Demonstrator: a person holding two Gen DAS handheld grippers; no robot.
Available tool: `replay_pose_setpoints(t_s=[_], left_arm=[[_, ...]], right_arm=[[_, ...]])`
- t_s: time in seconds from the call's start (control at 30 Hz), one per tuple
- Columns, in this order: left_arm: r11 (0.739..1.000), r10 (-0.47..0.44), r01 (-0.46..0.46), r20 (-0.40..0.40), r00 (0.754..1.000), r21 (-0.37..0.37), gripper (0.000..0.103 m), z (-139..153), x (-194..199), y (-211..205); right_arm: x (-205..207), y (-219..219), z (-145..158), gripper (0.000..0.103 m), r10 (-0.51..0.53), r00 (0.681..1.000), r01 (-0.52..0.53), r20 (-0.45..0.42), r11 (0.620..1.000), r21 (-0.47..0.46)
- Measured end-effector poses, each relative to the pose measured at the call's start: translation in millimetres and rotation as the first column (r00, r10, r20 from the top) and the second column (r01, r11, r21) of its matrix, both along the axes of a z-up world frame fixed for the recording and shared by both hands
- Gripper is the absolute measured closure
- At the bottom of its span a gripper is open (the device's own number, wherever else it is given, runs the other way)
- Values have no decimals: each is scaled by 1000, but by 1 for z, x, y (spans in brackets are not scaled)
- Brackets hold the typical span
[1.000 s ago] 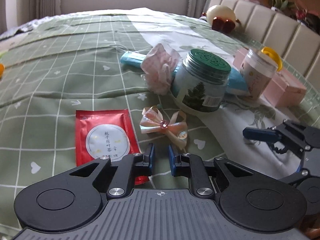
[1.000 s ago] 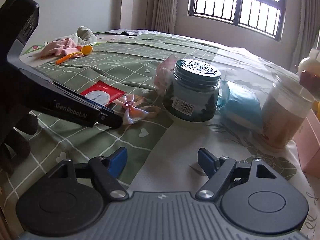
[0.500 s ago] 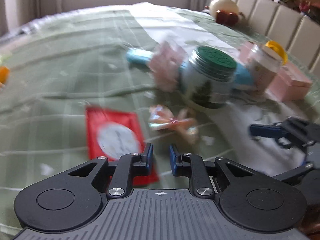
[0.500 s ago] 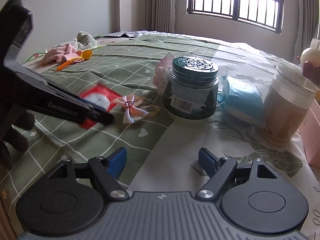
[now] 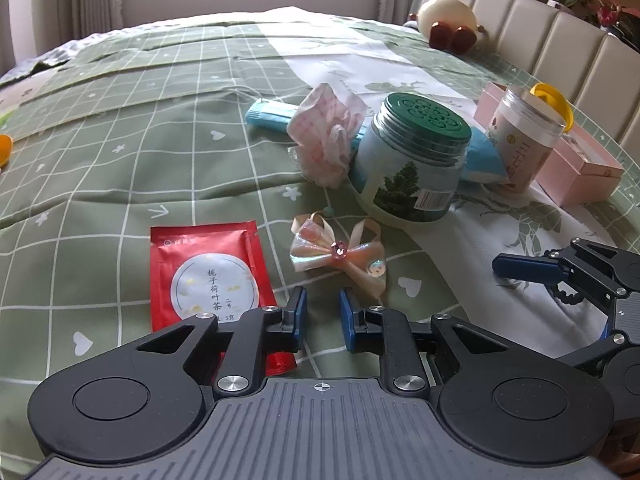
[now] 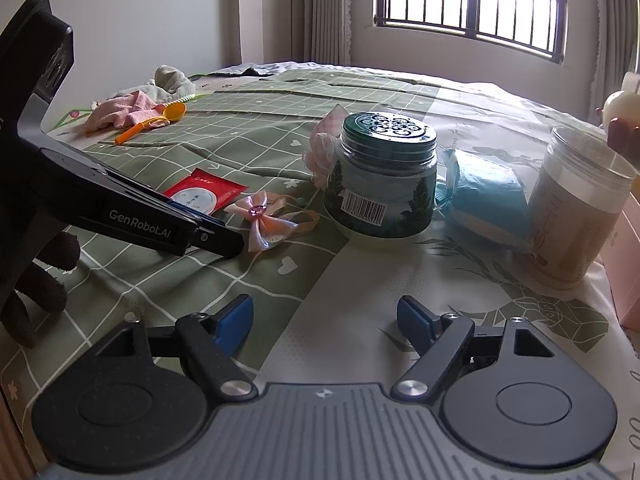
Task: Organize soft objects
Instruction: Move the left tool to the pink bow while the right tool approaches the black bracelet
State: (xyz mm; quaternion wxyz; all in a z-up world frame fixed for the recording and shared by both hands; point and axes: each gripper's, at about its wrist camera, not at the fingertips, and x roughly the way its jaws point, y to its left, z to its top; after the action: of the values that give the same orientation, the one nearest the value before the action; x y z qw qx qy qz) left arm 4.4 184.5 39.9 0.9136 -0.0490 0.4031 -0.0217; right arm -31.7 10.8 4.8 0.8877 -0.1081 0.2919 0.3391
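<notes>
**Two grippers staged, nothing picked yet**

Both sit low over the green checked bedspread (image 5: pixel 120 160). Left gripper (image 5: pixel 322 314): fingers nearly together, narrow gap, empty. Right gripper (image 6: pixel 325 316): spread wide, empty.

Nearest soft item: pink ribbon bow (image 5: pixel 340 254), flat on the cover just ahead of the left fingertips, between the red tea sachet (image 5: pixel 208 276) and the green-lidded jar (image 5: pixel 412 164). Pink scrunchie (image 5: pixel 326 136) lies behind it, touching the jar; blue pouch (image 6: pixel 486 196) sits between the jar and the clear canister (image 6: pixel 576 208).

Step looks like approach to the bow. Next move likely needs the left fingers wider, lowered around the bow's knot, clear of the sachet edge. Thin ribbon, may slip.
</notes>
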Motion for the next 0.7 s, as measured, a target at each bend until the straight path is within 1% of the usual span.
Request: replay_pose_setpoints(t_s=[0.07, 0.2, 0.23, 0.27, 0.33, 0.37, 0.43, 0.5, 0.57, 0.63, 0.7], left_arm=[[1000, -2, 2, 1, 1000, 1, 81, 0, 1, 0], [999, 7, -7, 8, 1000, -32, 81, 0, -1, 5], [998, 15, -14, 18, 1000, -57, 81, 2, -2, 7], [995, 26, -23, 38, 999, -98, 81, 4, -3, 10], [977, 62, -45, 77, 995, -207, 81, 8, -6, 16], [963, 84, -60, 80, 993, -263, 81, 10, -4, 18], [947, 106, -79, 69, 992, -311, 81, 11, 2, 18], [941, 142, -117, 57, 988, -316, 81, 11, 12, 15], [938, 184, -164, 37, 982, -304, 81, 8, 22, 12], [946, 216, -206, 14, 976, -251, 81, 4, 32, 5], [956, 222, -213, 24, 975, -200, 81, 0, 40, -4]], right_arm=[[-2, -2, 2, 24, 3, 1000, -3, 11, 1000, 1], [-16, -15, 17, 24, 23, 995, -22, 94, 1000, -9], [-17, -20, 22, 24, 13, 994, -12, 107, 1000, -11], [-17, -27, 26, 24, -2, 994, 2, 113, 1000, -4], [-15, -43, 32, 24, -36, 994, 34, 103, 999, 19], [-13, -50, 33, 24, -58, 993, 56, 102, 998, 25], [-13, -64, 34, 24, -104, 988, 101, 111, 994, 30], [-14, -76, 34, 24, -133, 985, 129, 109, 991, 37], [-14, -84, 32, 24, -142, 984, 139, 106, 990, 34], [-18, -86, 29, 24, -145, 983, 144, 117, 989, 17], [-21, -88, 25, 24, -136, 982, 137, 134, 991, -1]])
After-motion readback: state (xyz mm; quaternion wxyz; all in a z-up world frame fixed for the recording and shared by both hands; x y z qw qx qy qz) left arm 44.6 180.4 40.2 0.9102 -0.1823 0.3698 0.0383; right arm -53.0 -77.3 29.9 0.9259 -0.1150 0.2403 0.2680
